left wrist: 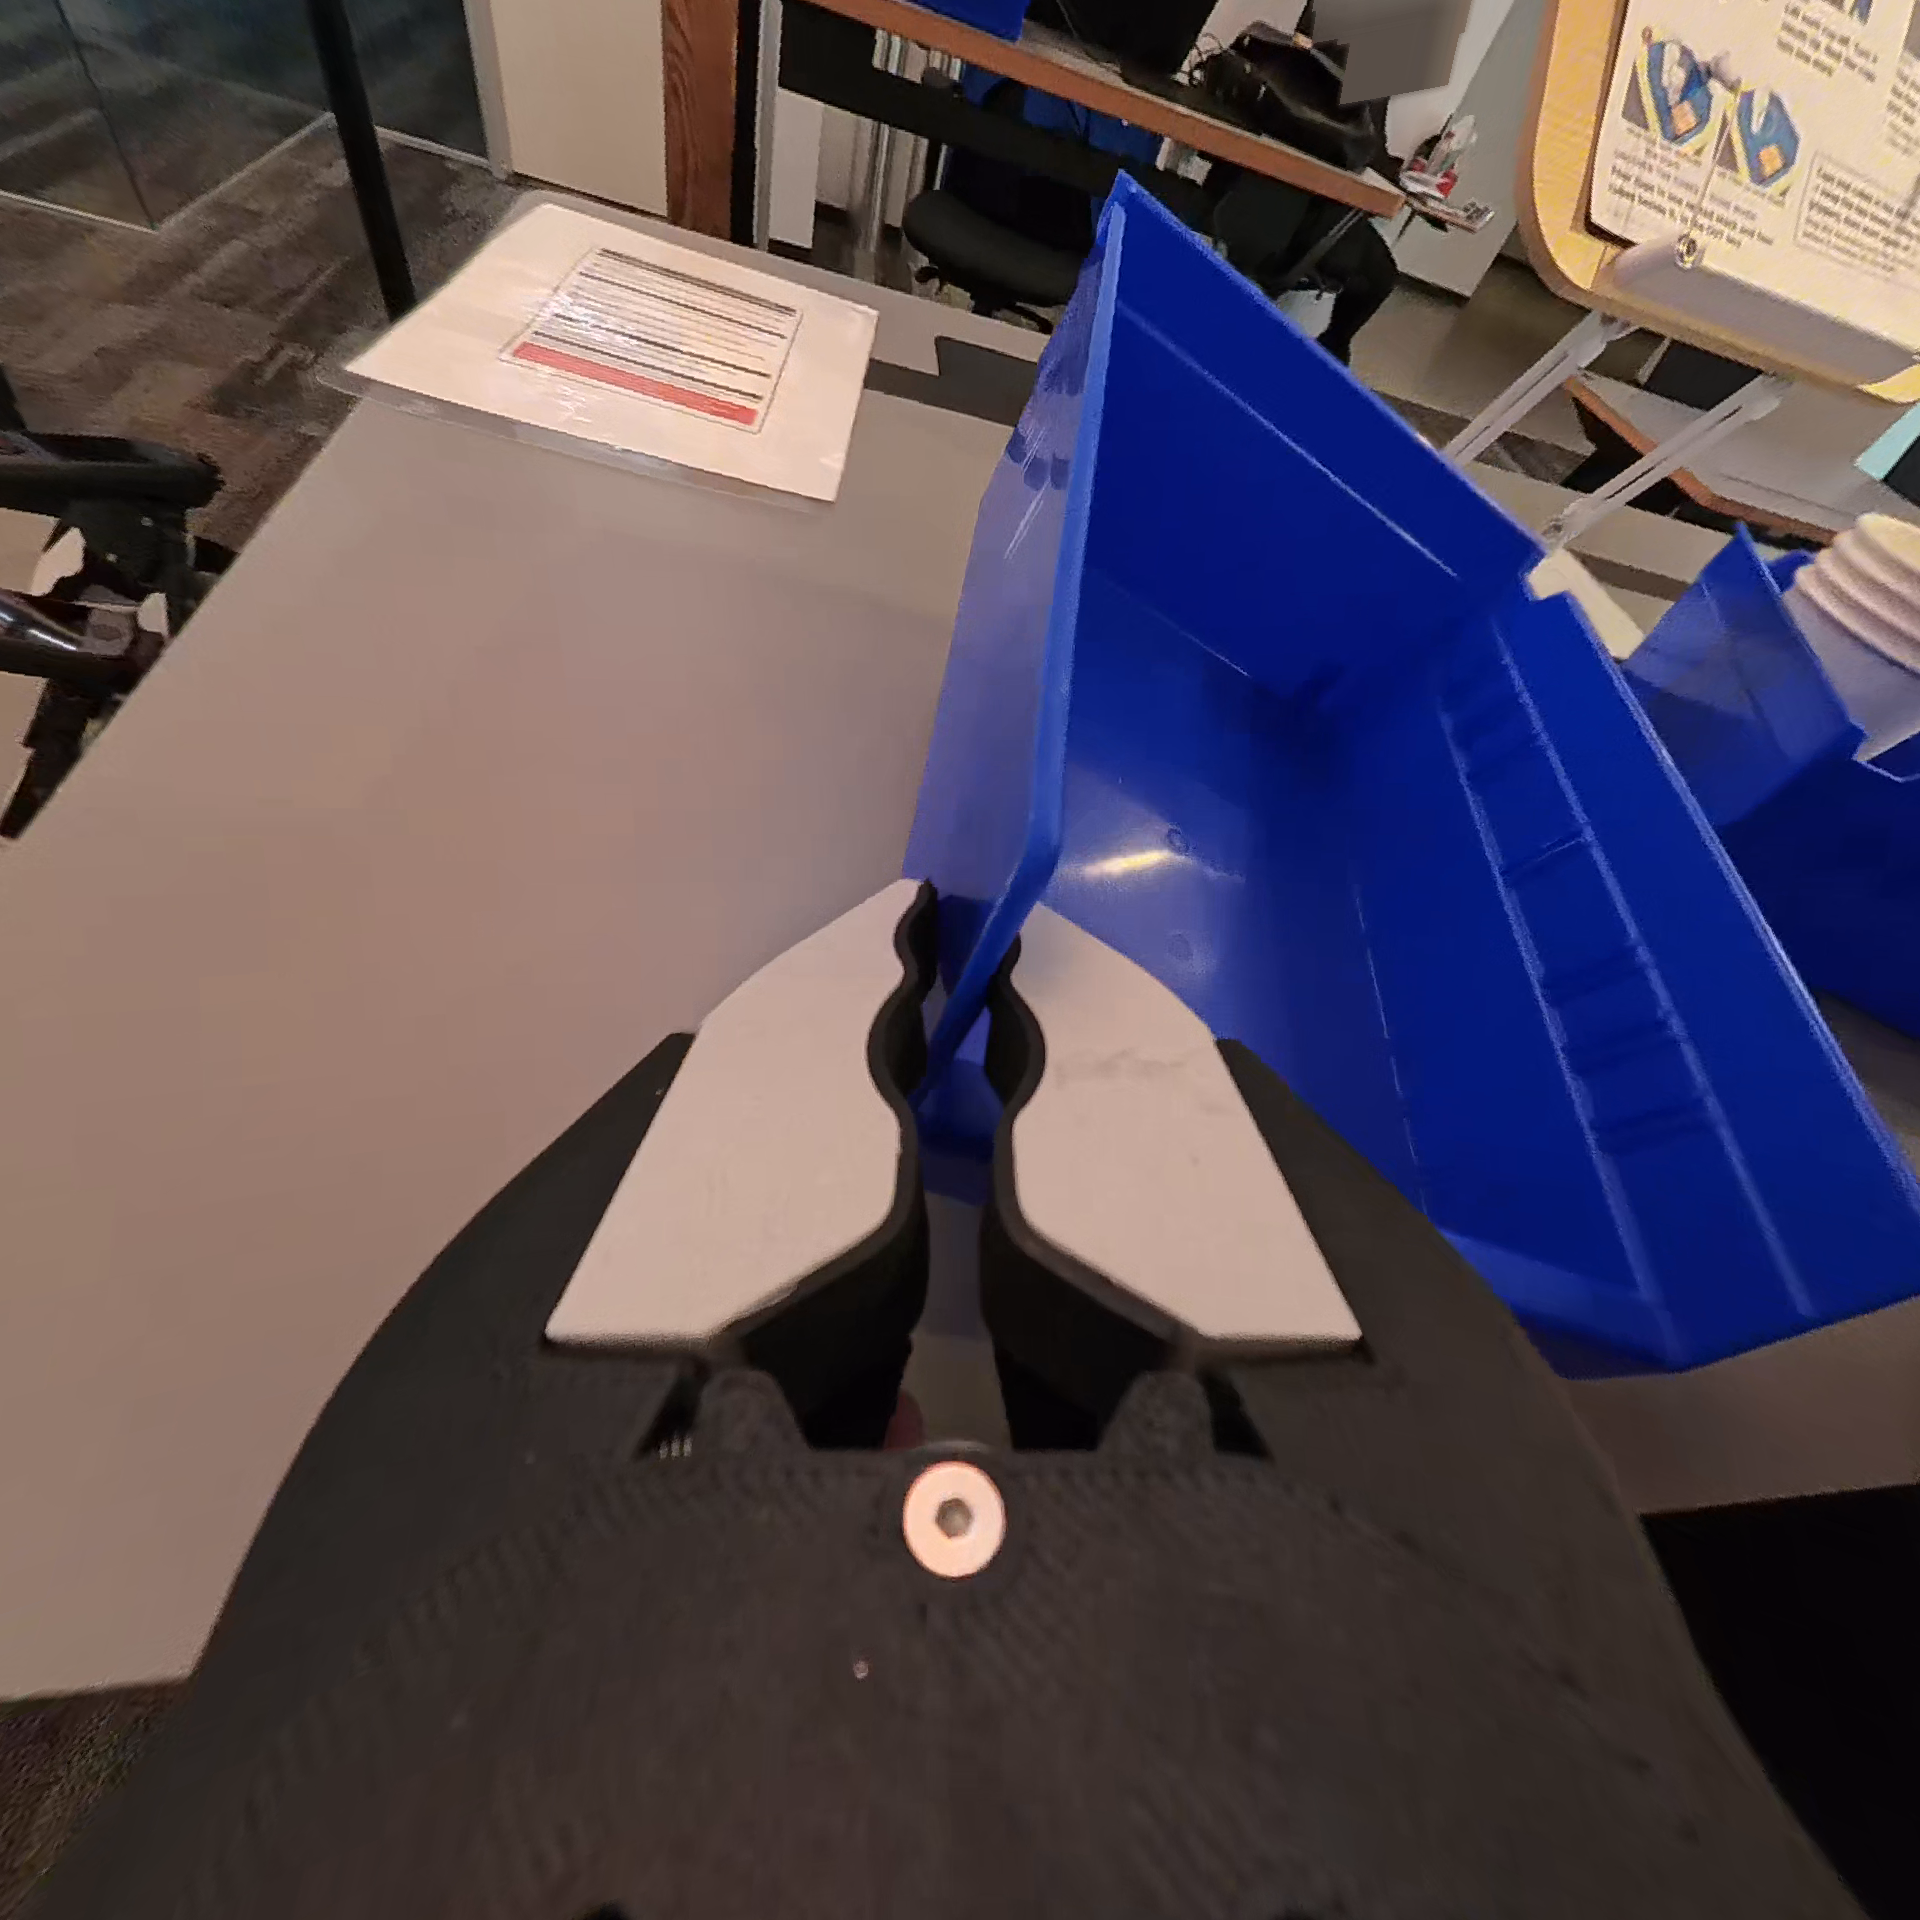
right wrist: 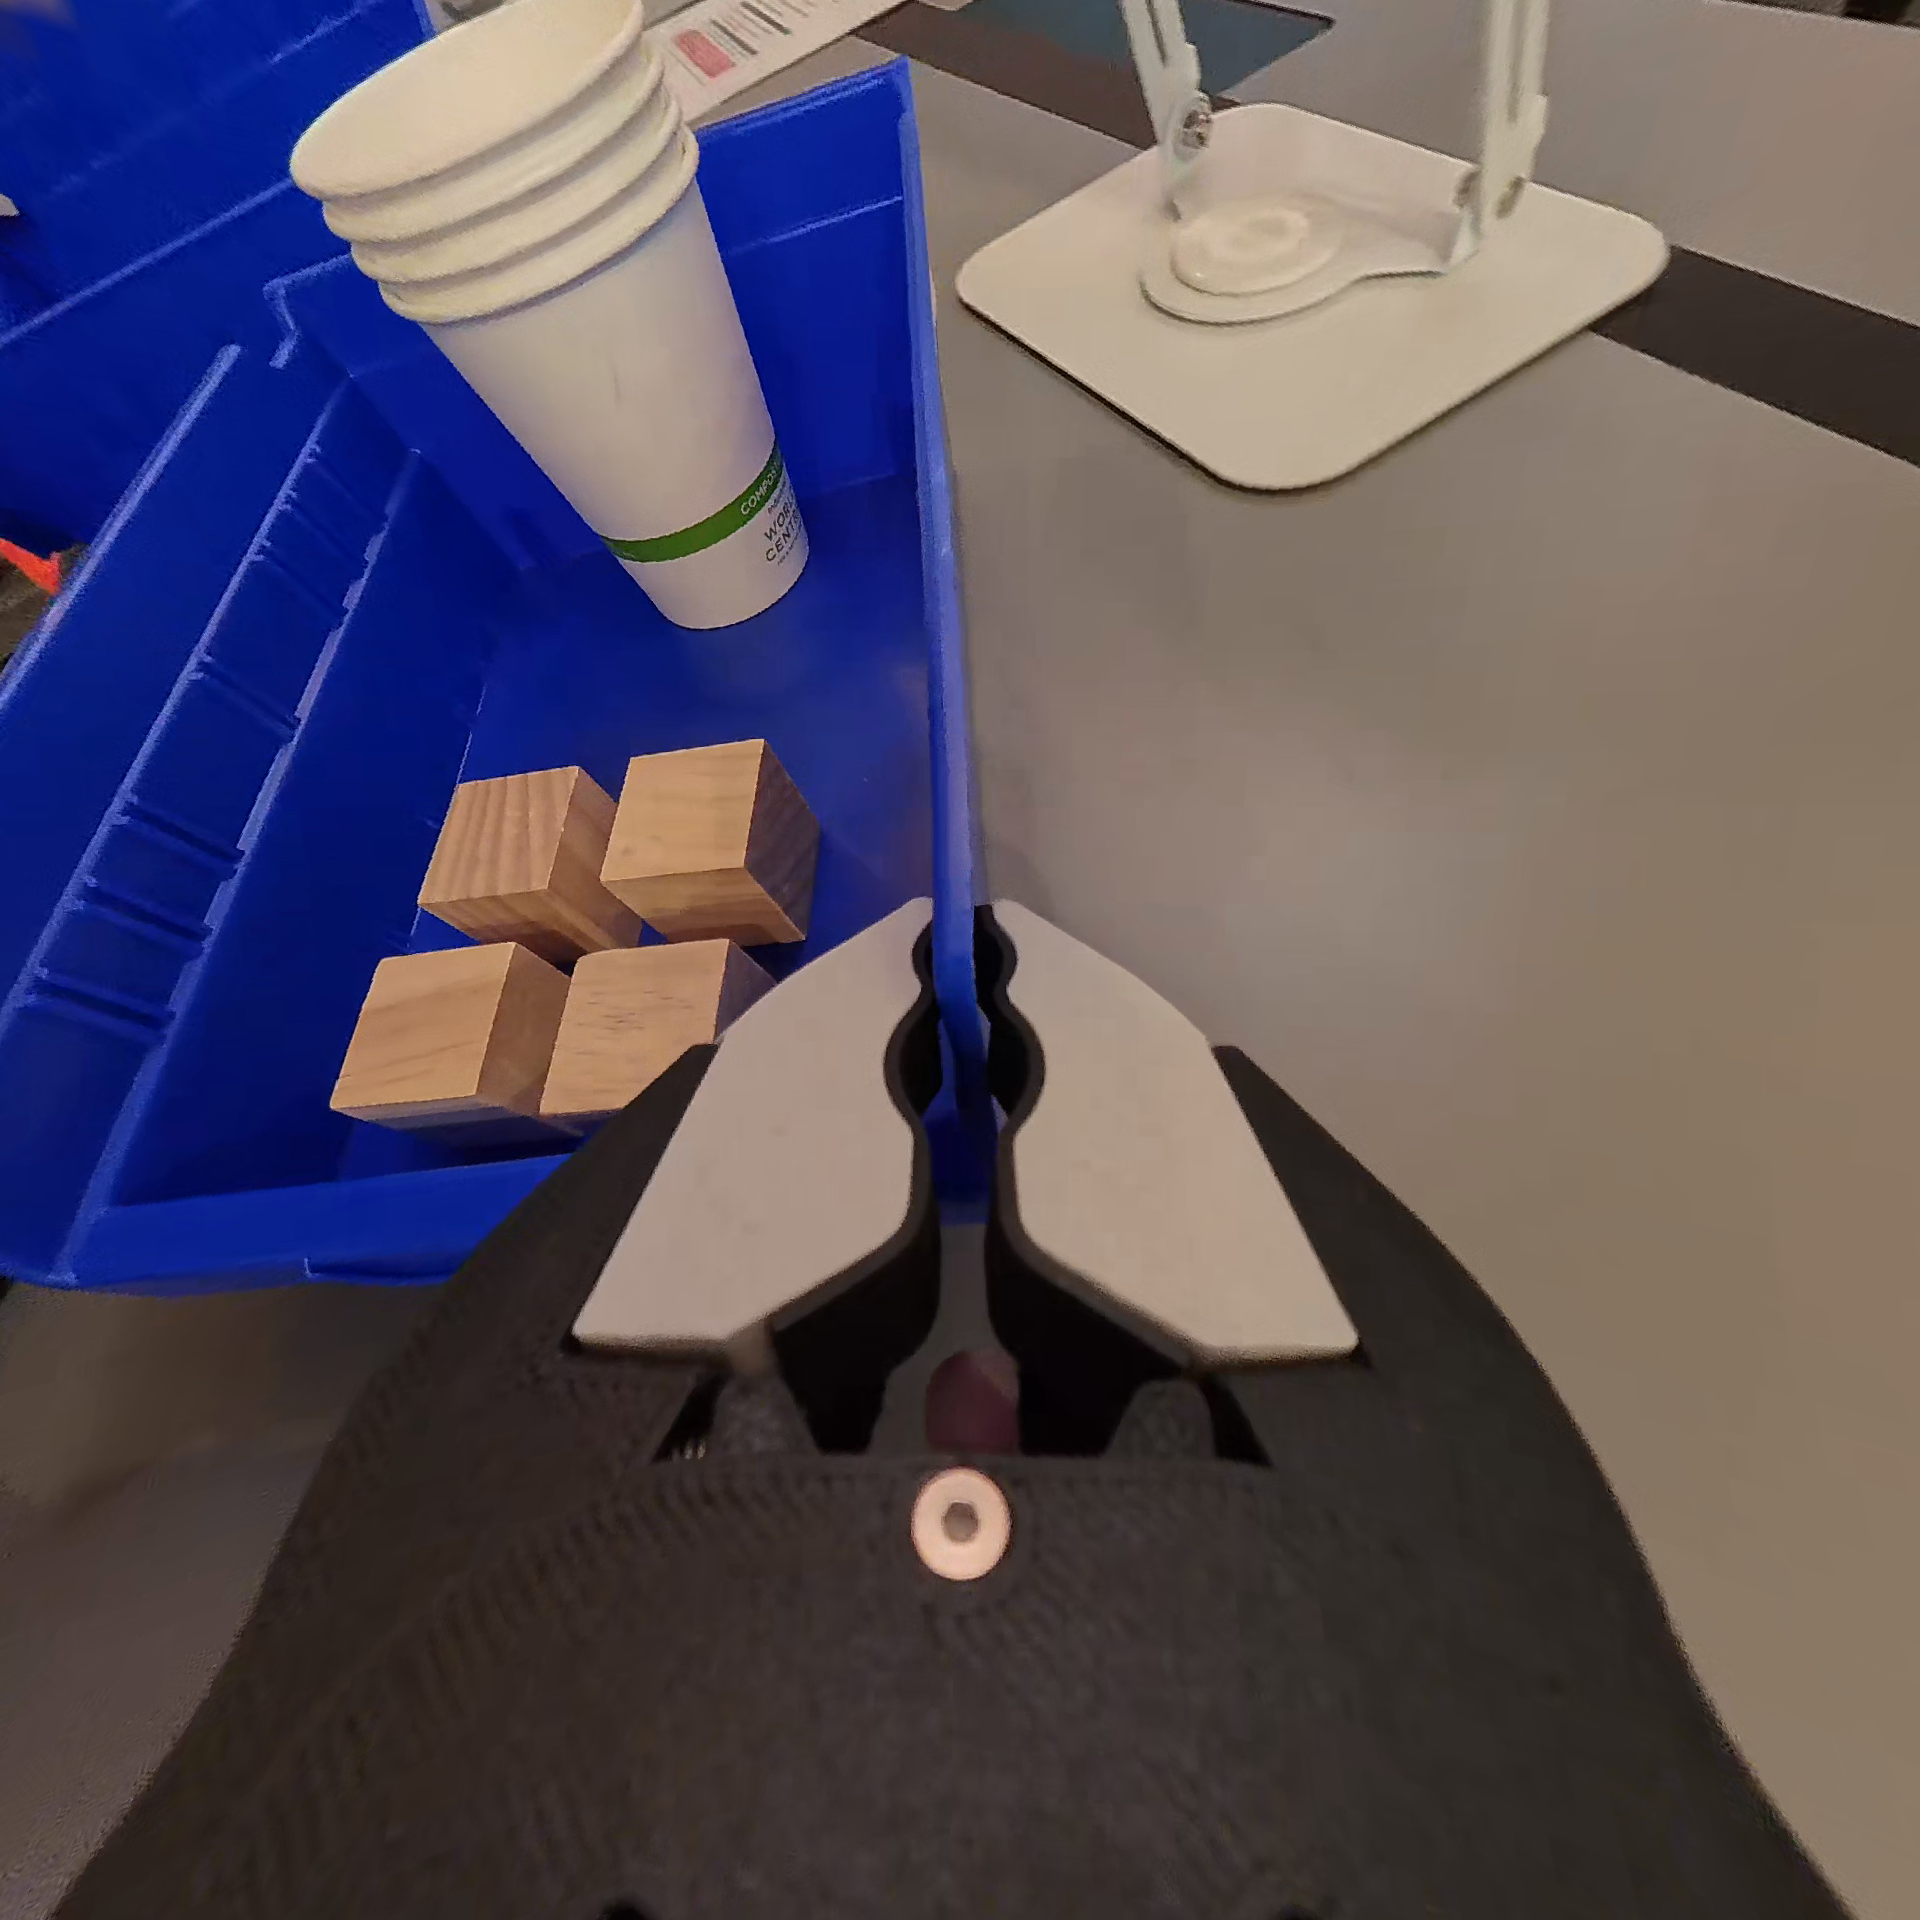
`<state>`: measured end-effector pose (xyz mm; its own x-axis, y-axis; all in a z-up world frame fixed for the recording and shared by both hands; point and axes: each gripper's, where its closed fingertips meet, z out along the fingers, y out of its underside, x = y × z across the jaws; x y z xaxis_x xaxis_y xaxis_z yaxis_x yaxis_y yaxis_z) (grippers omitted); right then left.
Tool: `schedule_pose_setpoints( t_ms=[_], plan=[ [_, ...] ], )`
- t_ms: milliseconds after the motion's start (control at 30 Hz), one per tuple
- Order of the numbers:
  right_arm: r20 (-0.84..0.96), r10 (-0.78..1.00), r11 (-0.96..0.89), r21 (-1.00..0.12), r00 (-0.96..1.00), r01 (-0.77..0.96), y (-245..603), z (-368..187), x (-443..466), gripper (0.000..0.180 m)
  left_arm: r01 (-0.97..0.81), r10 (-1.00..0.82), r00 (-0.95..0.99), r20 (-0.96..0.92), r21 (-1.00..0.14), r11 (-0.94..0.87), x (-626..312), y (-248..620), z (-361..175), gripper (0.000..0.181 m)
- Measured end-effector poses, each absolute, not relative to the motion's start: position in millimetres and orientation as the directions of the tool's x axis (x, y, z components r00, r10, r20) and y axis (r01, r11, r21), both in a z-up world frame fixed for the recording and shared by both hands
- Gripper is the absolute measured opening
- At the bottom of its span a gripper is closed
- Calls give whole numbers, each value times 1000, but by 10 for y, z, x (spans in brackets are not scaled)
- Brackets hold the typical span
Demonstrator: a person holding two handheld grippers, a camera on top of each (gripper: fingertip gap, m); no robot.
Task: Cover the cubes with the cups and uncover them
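cubes [right wrist: 582,935], four wooden ones, are sitting inside the right blue bin [right wrist: 208,727] beside stacked cups [right wrist: 561,322]. right gripper [right wrist: 961,925] is pinching that bin's wall; left gripper [left wrist: 966,925] is pinching the empty bin [left wrist: 1299,831].

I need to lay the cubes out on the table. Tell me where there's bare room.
Bare grey table lies between the empty blue bin and the laminated sheet. More lies between the cube bin and the white stand base. That bin is crowded: four wooden cubes and stacked cups.
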<state>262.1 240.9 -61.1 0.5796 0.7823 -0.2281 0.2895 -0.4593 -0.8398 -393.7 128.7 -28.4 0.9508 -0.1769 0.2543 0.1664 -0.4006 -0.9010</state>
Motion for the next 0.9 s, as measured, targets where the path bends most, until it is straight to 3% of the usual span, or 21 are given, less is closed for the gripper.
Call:
schedule_pose_setpoints(
  t_ms=[467,900],
  plan=[
    [-240,832,-440,-835,500,332,2997,-618,1279,4,249,-56,957,284,-906,-342,-4481,949,-169,7],
    [-267,671,-520,-835,692,181,3261,-620,277,5,301,35,952,304,-909,-289,-4977,761,-115,7]
  ],
)
